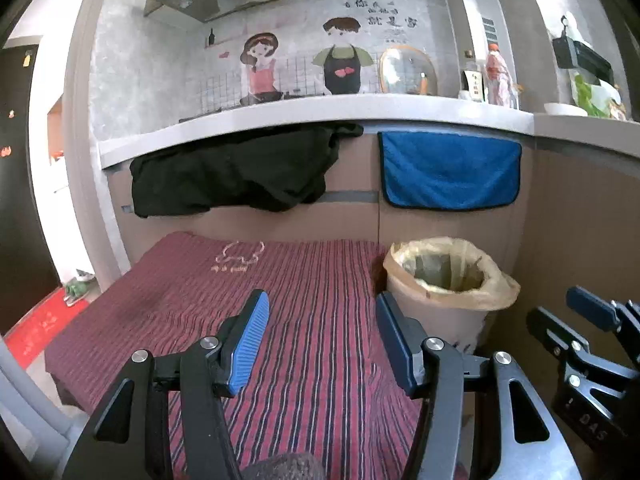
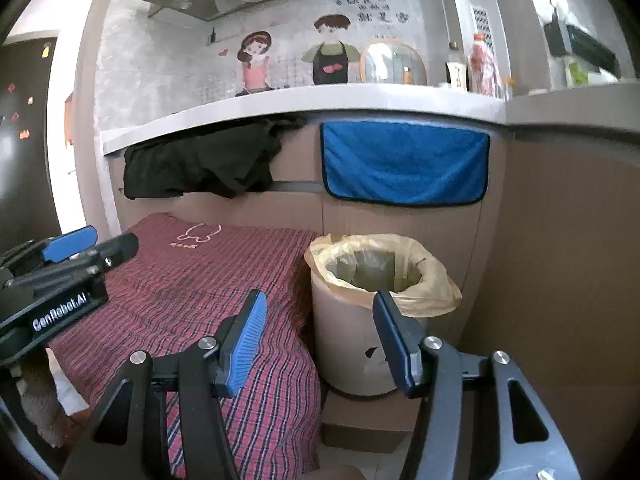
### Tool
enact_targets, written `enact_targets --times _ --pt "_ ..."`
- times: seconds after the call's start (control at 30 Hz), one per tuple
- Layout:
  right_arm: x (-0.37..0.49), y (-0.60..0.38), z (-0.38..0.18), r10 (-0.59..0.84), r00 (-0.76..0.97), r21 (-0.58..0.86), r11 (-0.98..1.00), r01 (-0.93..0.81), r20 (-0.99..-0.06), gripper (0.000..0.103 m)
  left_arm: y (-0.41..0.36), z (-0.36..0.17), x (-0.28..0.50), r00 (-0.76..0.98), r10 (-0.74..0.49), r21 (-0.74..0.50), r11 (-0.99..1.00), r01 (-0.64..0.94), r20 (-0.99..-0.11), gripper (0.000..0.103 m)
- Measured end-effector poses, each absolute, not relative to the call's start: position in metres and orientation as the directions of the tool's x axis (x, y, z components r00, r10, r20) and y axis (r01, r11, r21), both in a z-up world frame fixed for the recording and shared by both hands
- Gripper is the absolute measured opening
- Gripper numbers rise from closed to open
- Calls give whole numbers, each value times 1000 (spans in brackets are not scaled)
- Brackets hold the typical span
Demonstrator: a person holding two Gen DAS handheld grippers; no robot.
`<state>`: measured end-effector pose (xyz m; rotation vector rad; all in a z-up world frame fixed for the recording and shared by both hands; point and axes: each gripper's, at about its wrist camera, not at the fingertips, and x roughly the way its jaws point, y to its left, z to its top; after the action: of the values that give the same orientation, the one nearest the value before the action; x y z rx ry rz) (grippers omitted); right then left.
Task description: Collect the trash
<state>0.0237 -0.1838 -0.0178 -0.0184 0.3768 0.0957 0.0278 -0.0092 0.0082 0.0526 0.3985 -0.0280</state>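
A red striped mat [image 1: 248, 304] covers the floor below the kitchen counter [image 1: 320, 114]. Just beside its right edge stands a beige bin [image 2: 352, 344] lined with a yellowish bag [image 2: 436, 288].

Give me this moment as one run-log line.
left gripper: open, empty | right gripper: open, empty | beige round bin with yellow plastic liner: on floor beside red striped mat

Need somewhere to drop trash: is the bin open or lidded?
Open. The bin stands upright with no lid; its yellowish bag is folded over the rim, and the mouth gapes upward.
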Motion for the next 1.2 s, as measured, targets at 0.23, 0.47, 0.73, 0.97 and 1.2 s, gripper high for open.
enact_targets --times 0.23,0.47,0.73,0.97,1.2 --pt "10 -175 -16 80 930 -22 995 -95 -359 52 -15 1 23 897 -30 64 996 65 -442 56" --pt "5 -191 -17 67 932 39 998 -57 -356 52 -11 8 17 915 -7 59 998 34 -403 56" --pt "3 -192 -18 64 933 42 998 -53 -355 52 -8 13 14 925 -6 50 998 28 -381 56" --pt "-1 -190 -16 59 938 34 998 -51 -342 52 -7 15 10 930 -14 45 998 33 -367 56" --pt "-1 -190 -16 61 937 32 998 -53 -343 52 -9 15 10 930 -12 44 999 30 -367 56"
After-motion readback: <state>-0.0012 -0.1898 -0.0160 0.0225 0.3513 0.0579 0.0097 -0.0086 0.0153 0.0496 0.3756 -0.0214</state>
